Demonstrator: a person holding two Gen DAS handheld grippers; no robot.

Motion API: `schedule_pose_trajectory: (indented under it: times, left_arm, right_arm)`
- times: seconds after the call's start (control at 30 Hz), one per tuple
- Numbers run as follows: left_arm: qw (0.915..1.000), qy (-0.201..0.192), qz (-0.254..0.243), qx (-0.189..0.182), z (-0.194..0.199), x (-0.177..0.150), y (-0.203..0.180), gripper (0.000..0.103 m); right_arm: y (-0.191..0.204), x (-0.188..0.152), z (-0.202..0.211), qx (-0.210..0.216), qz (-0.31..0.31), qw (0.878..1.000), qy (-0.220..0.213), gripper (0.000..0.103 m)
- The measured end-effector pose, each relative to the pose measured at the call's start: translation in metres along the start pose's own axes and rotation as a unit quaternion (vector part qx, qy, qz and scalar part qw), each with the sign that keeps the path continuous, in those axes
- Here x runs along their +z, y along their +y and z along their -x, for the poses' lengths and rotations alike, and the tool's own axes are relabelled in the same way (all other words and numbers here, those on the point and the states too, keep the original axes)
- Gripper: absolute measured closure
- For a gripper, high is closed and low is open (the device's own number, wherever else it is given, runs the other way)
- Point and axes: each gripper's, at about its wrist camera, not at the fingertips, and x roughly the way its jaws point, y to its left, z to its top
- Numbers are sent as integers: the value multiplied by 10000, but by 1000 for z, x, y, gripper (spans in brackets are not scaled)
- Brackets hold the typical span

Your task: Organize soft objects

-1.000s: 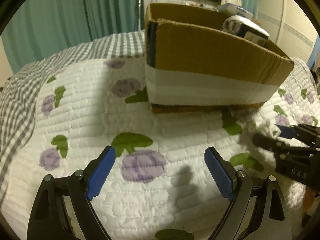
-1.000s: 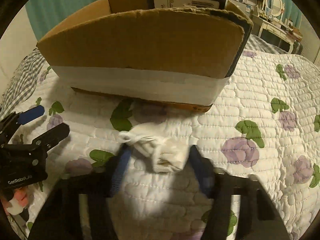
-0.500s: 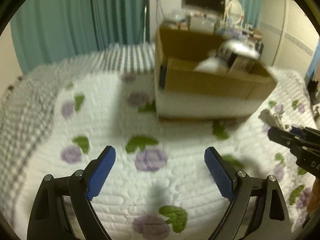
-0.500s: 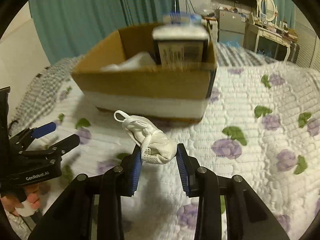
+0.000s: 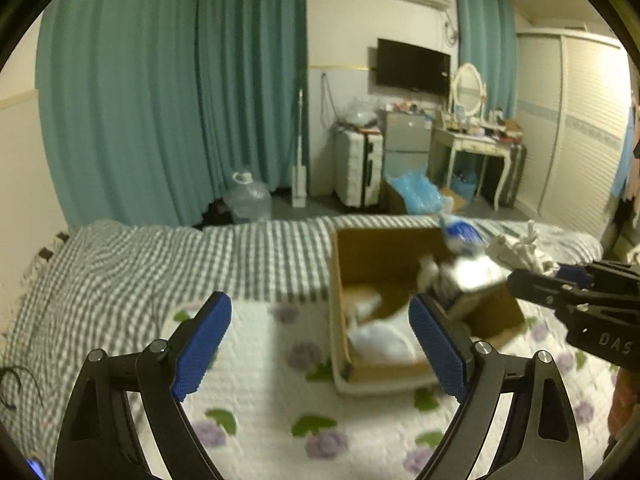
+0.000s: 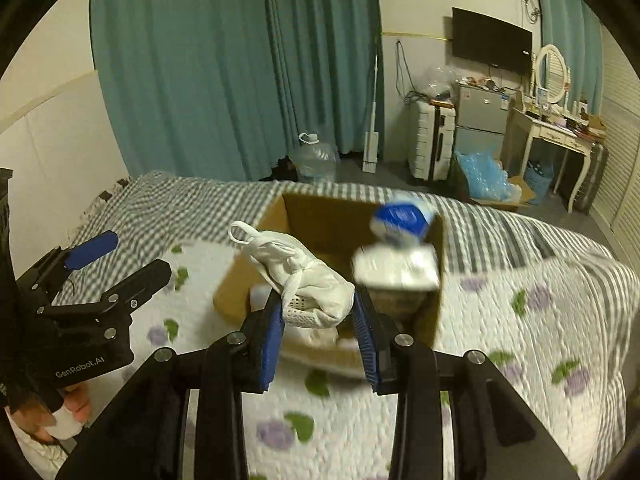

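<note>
Right tool (image 6: 318, 330): blue pads clamped on crumpled white fabric bundle with loop cord (image 6: 308, 286), held clear above quilted floral bed cover (image 6: 520, 360), near open brown cardboard box (image 6: 332, 220), likely for drop-in. Left tool (image 5: 320, 344): jaws wide, empty, left of box.

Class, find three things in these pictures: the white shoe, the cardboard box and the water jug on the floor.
white shoe (image 6: 316, 292), right wrist view, on its side above the mesh.
cardboard box (image 5: 384, 252), left wrist view, on its inner back wall.
water jug (image 6: 314, 158), right wrist view, on its clear body.
</note>
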Motion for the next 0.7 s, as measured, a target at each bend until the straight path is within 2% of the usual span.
schedule_pose_trajectory:
  times: [0.17,0.3,0.4,0.47,0.5,0.53,0.63,0.7]
  left_arm:
    - [9999,0,-35,116,-41,12,15,11]
    - [9997,97,-12,205,-75,0,28,11]
    - [9994,278,20,199,-95,-11,36,11]
    - [9991,352,21,231,-106,-20,42,11]
    - [9990,368,25,246,-109,-22,43,11]
    - [9989,381,33,275,-110,-23,44,11]
    - [9987,424,95,250,-102,-20,43,11]
    - [9993,285,74,212,-84,-11,38,11]
  right_arm:
    - [8,27,-57,-45,93,9996,250,70]
    - [7,32,-110,-38,-1,9983,578,70]
    - [9,32,-134,-42,5,9985,548,67]
    - [9,34,-139,71,-57,9992,385,46]
    - [9,35,-137,47,-80,9995,291,27]
    - [9,35,-134,32,-90,9998,182,23]
    - [11,42,-115,-70,-82,9999,-50,23]
    - [9,46,-93,-83,-93,9997,-189,23]
